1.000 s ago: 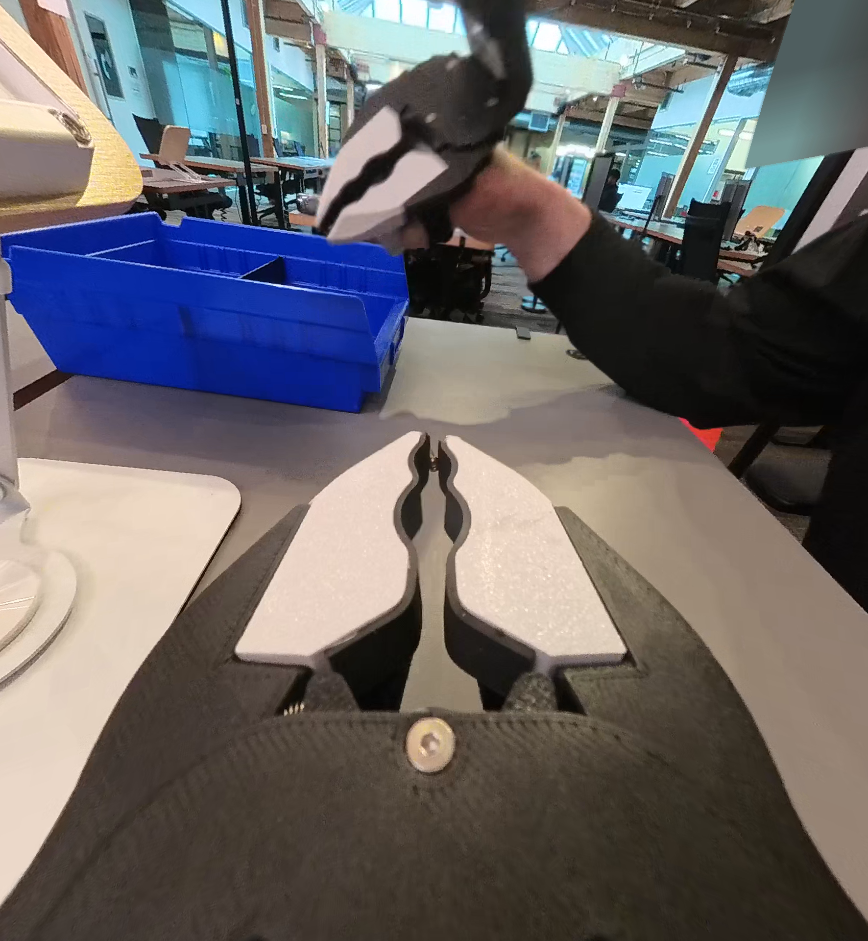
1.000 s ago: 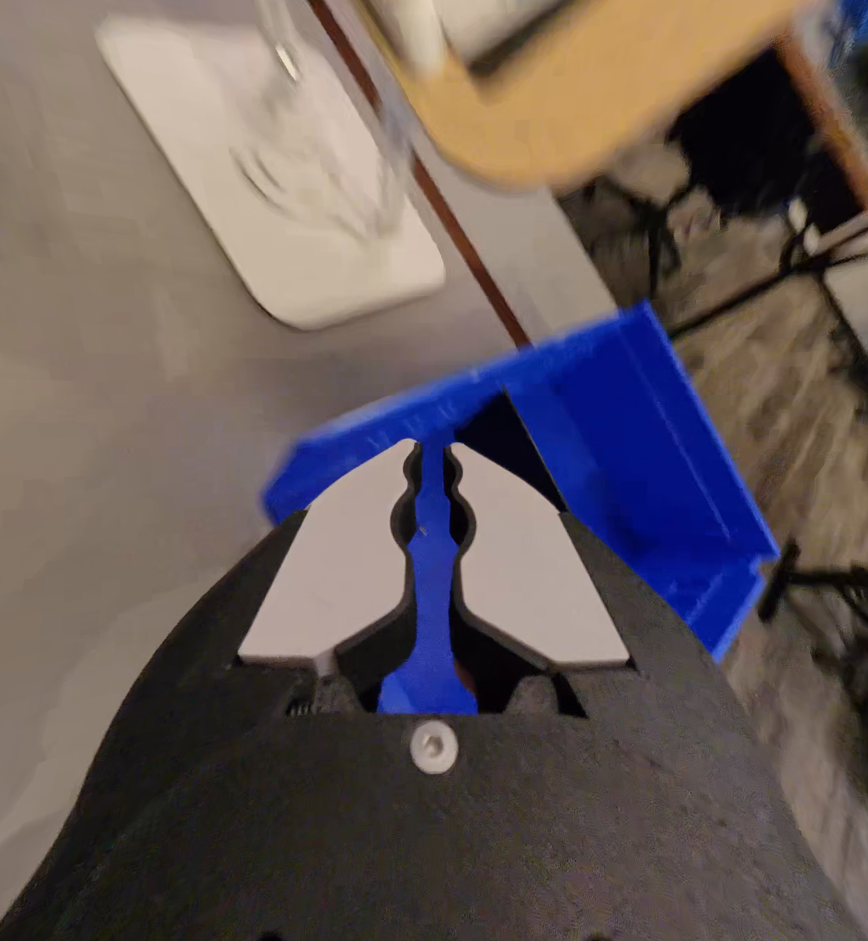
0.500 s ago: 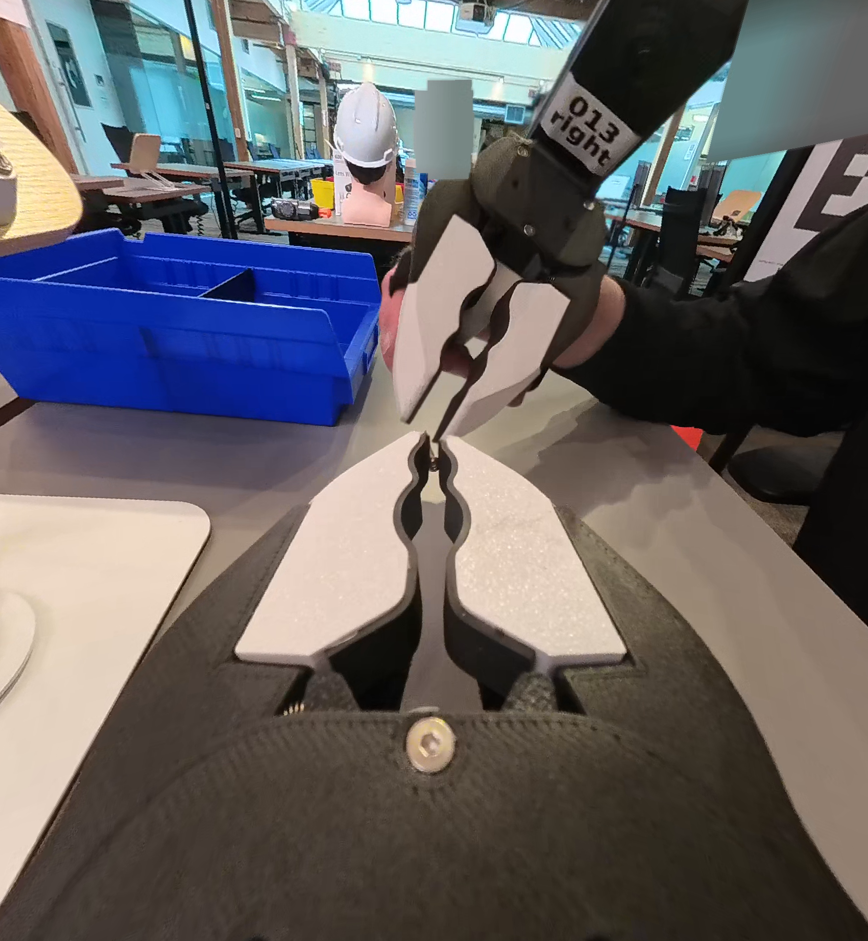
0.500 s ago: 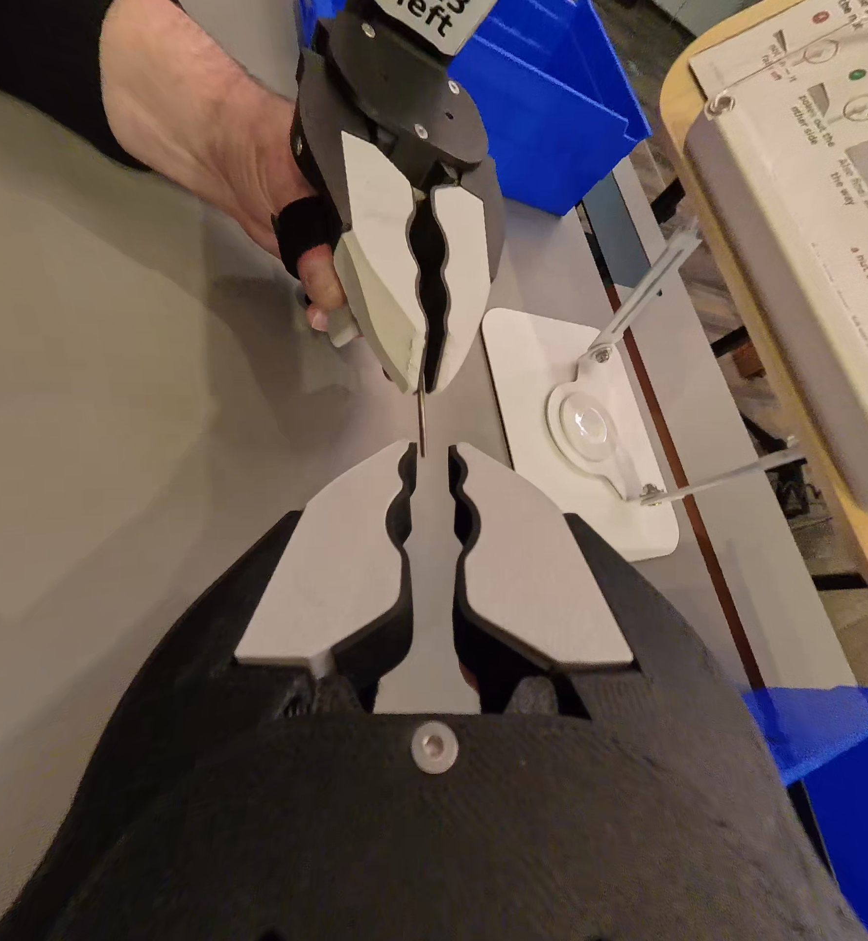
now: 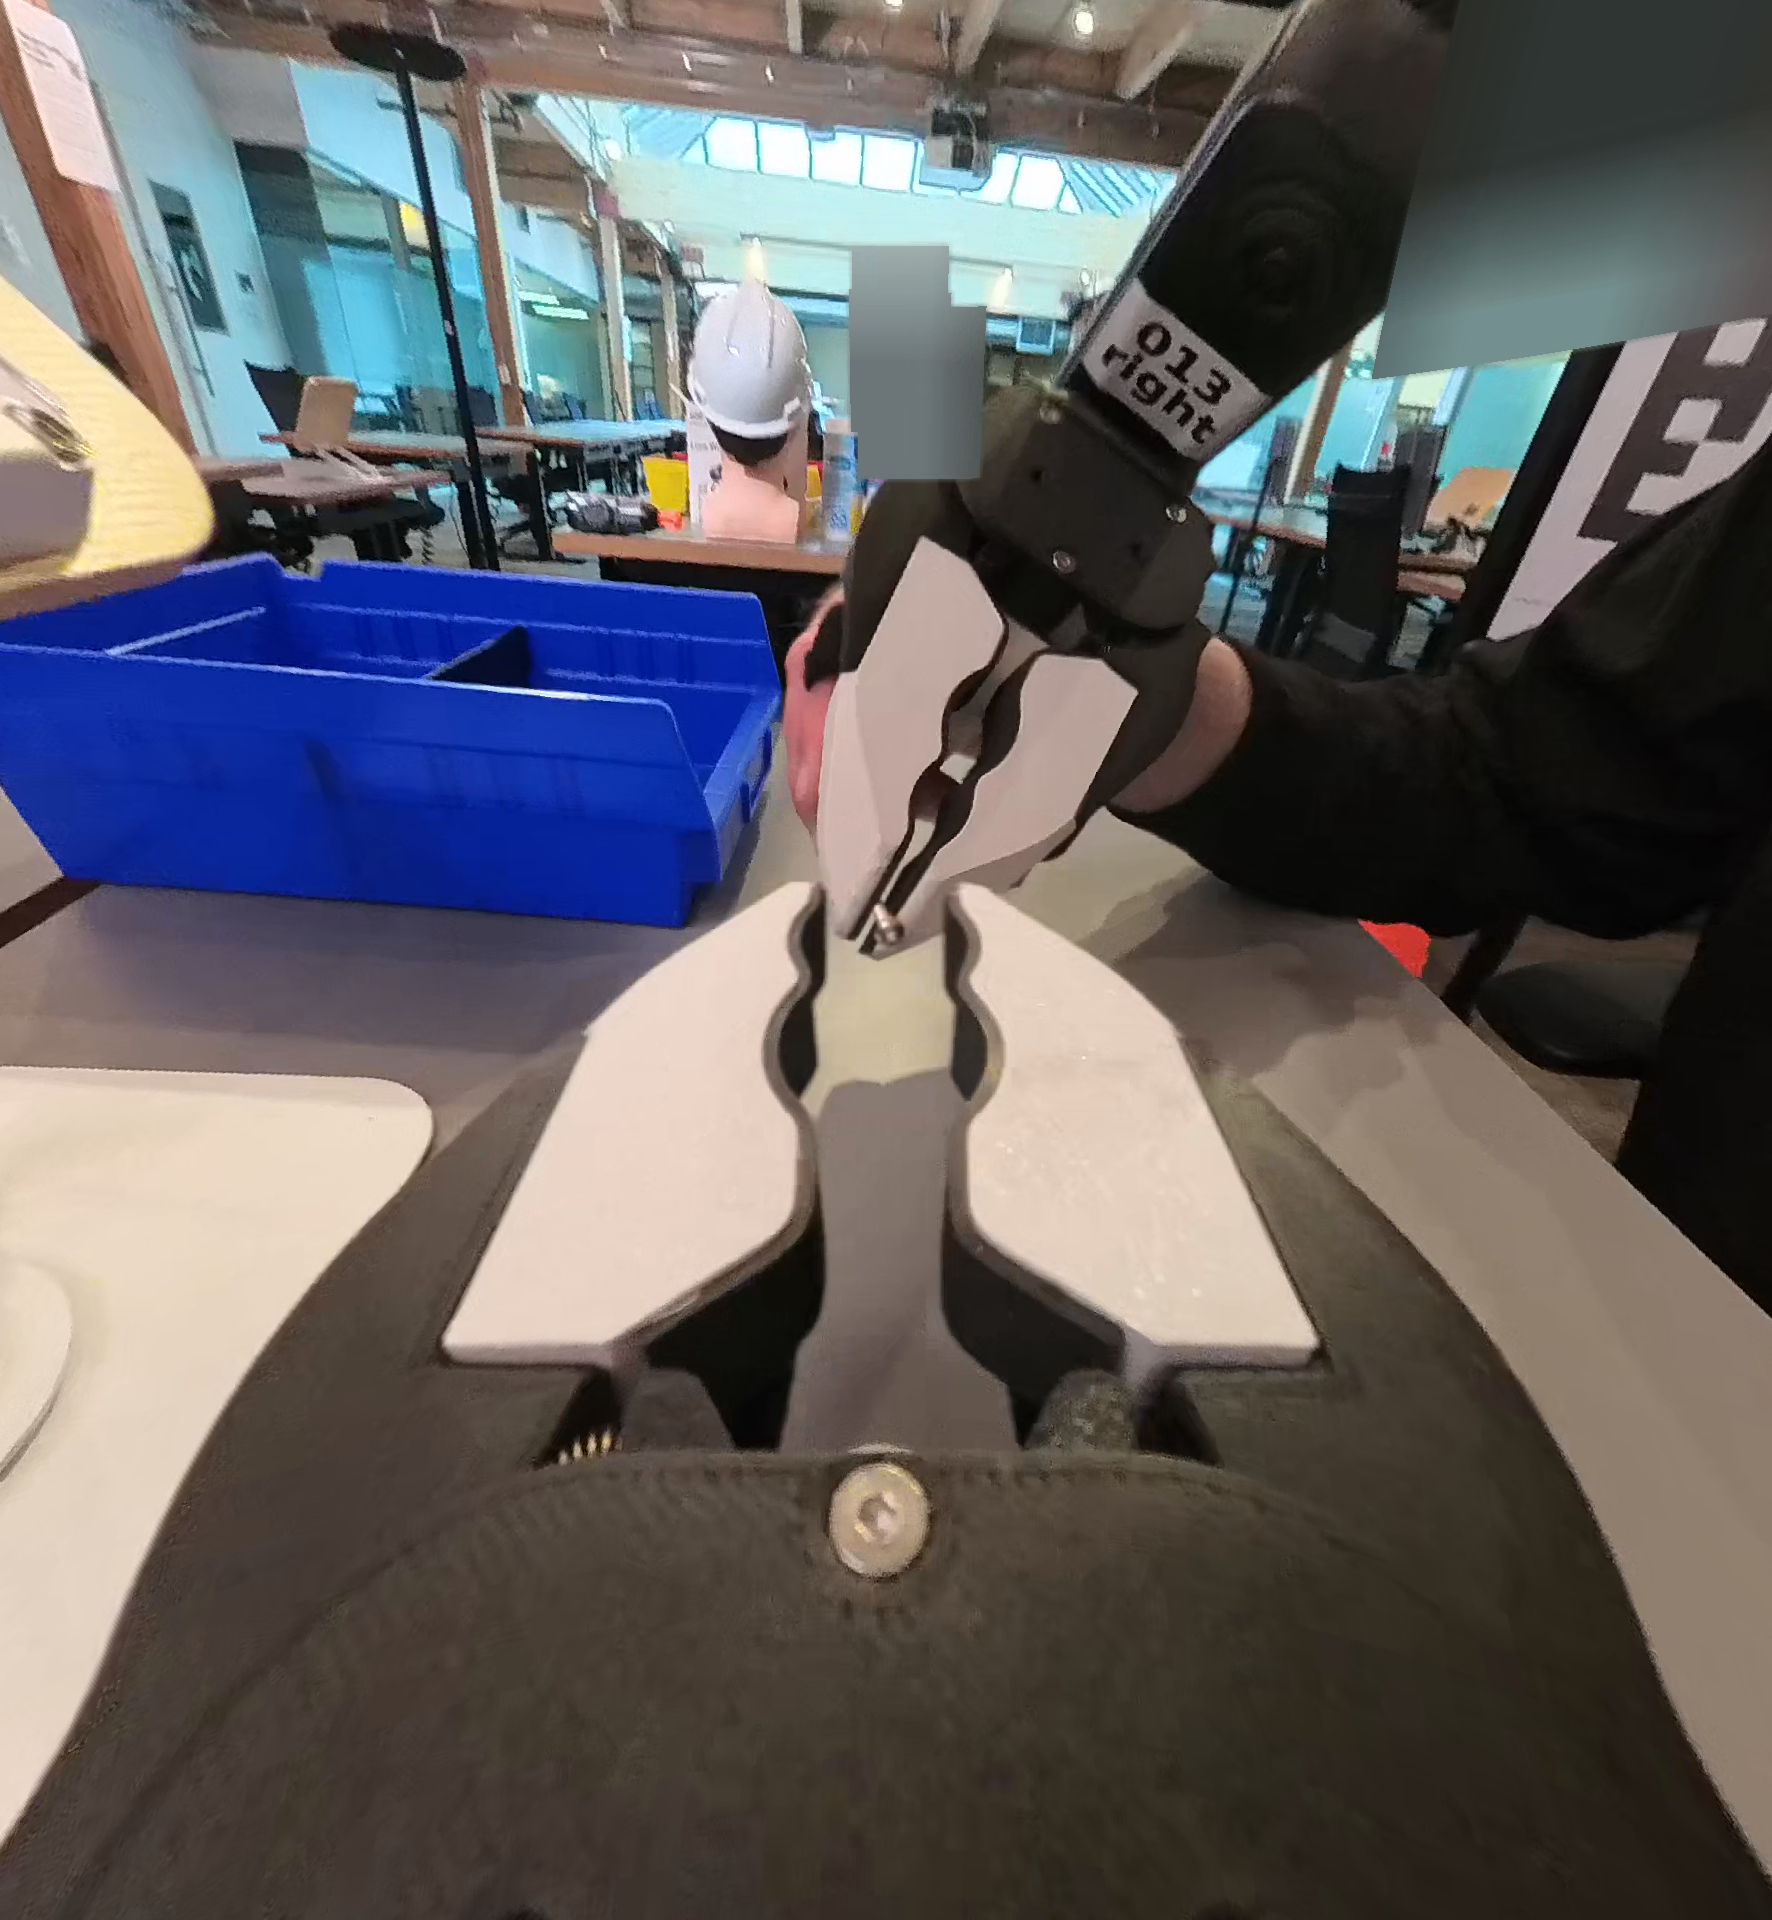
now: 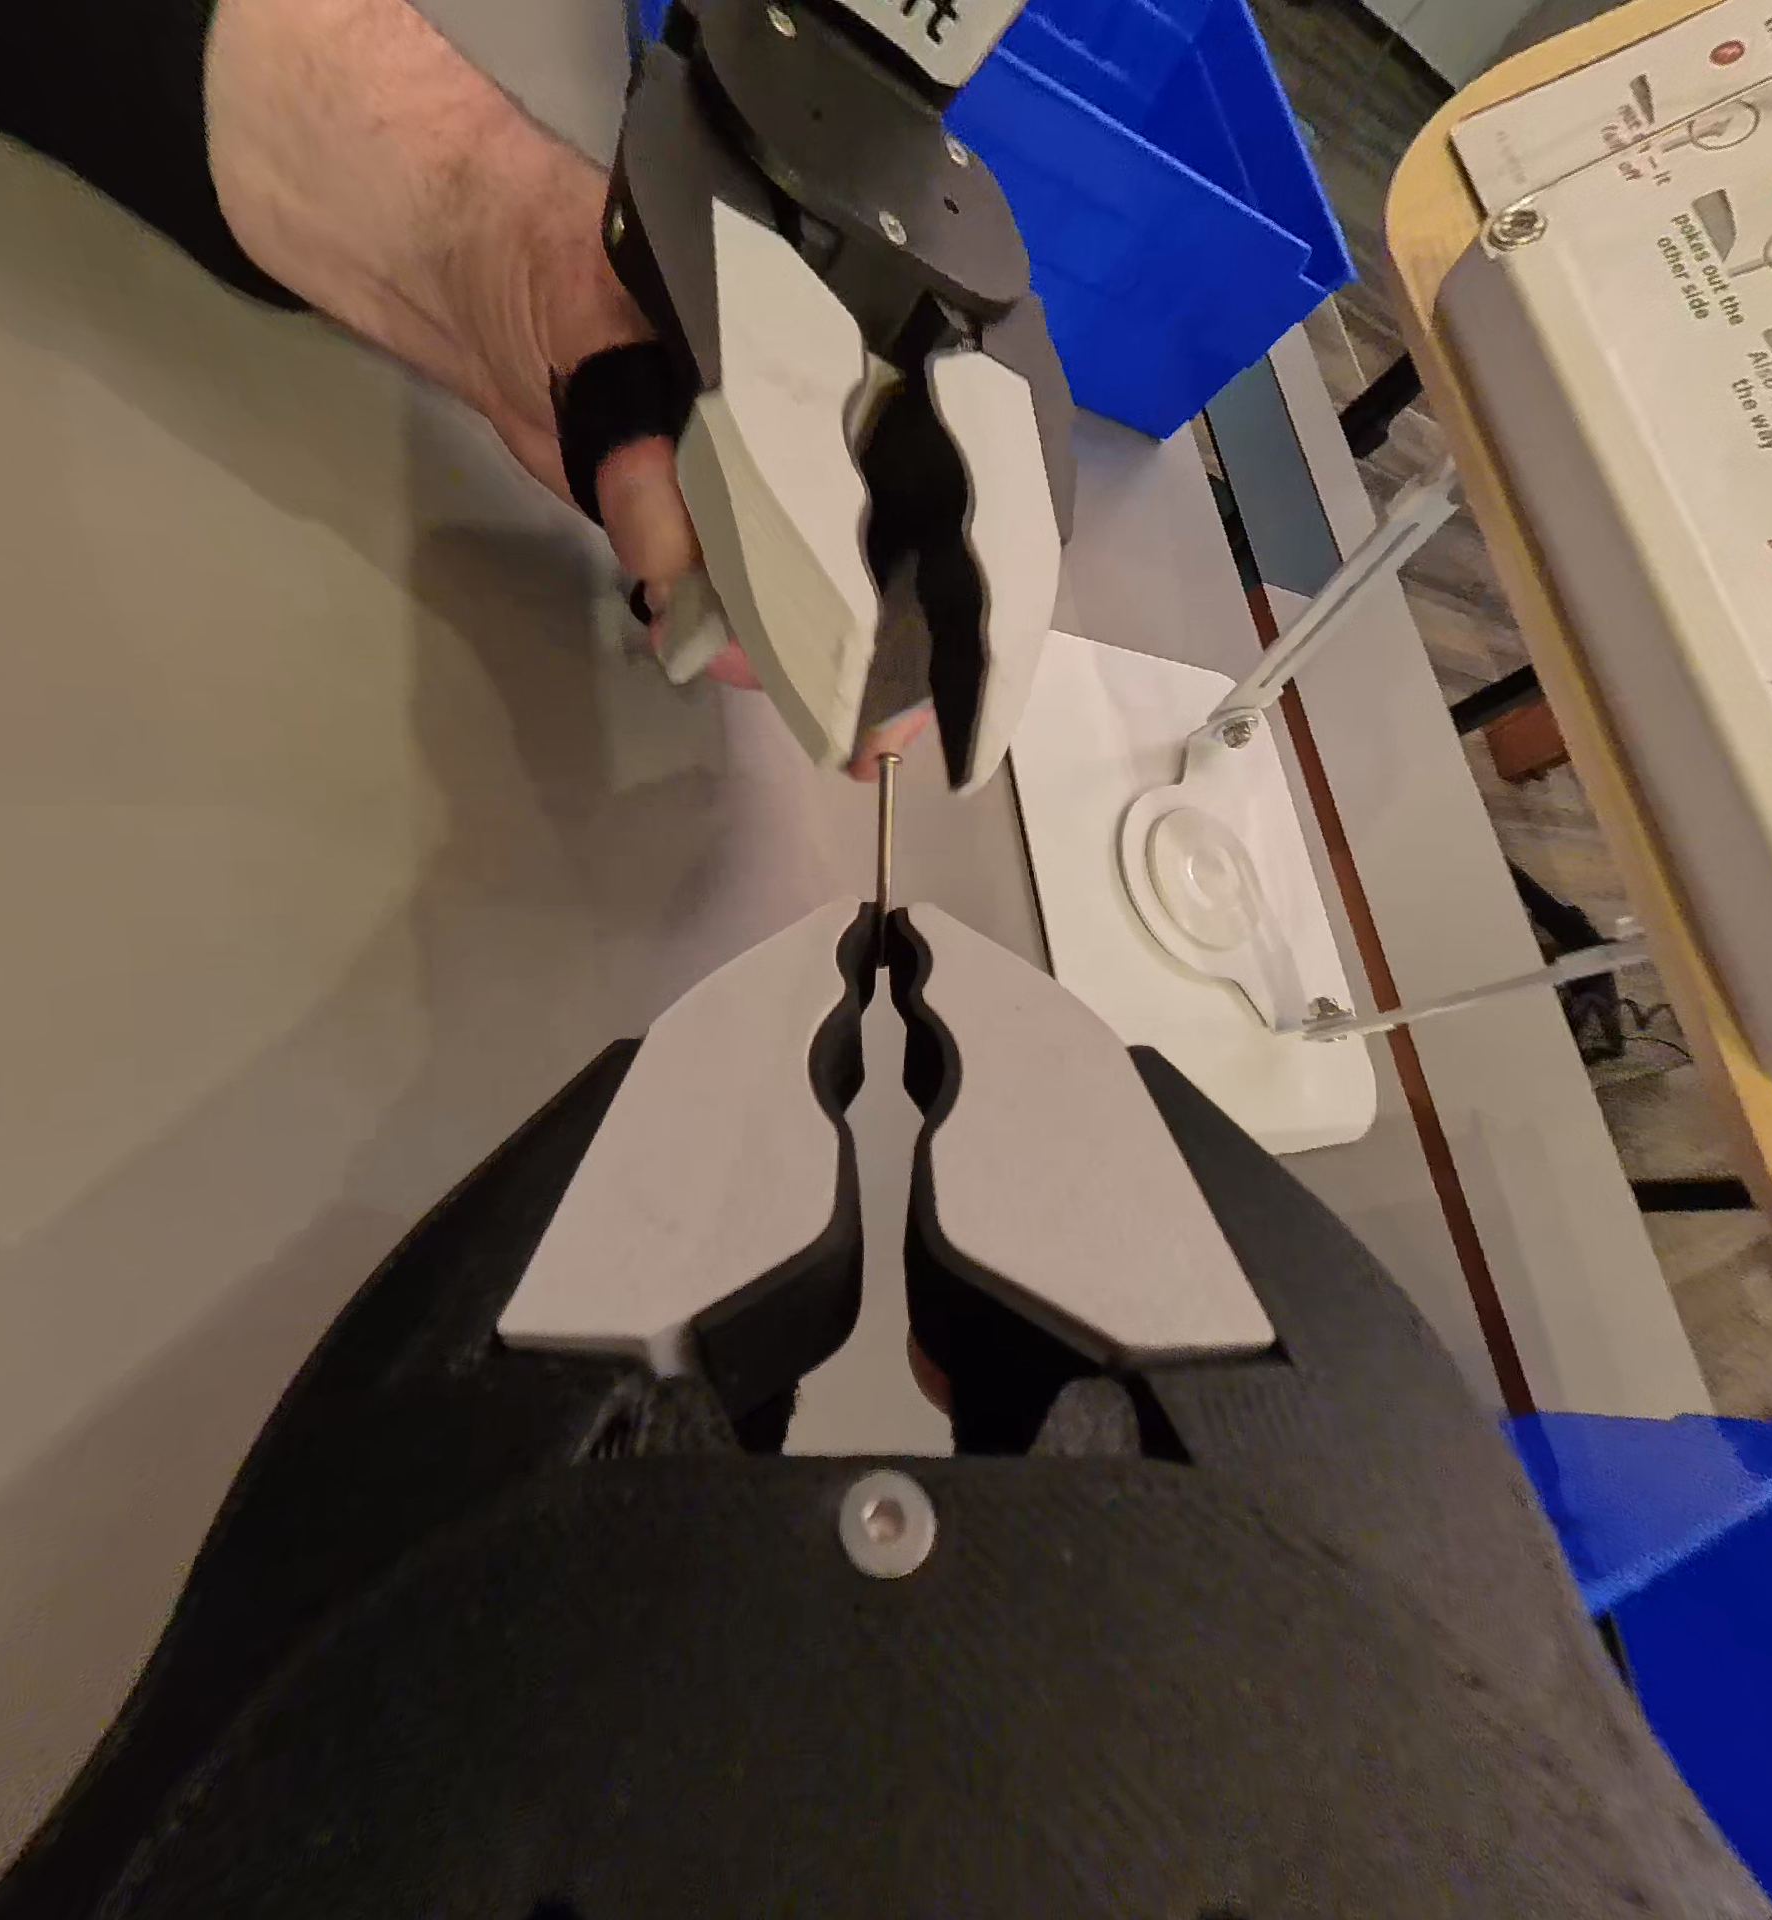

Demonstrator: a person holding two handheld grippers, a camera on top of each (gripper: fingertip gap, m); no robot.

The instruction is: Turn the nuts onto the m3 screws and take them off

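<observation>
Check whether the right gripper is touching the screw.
Touching. The right wrist view shows the right gripper with its fingers closed on the near end of the screw, whose shaft juts forward from between their tips.

The screw [image 6: 889, 831] is so thin that its thread can't be made out, and its lower end is lost between the tips of the right gripper [image 6: 883, 914]. Whether a nut sits on it is too small to tell. Seen from the left wrist, only its head [image 5: 887, 928] shows. The blue bin [image 5: 362, 727] hides its contents behind its near wall. The white instruction board [image 6: 1682, 499] on the right runs off the edge.
</observation>
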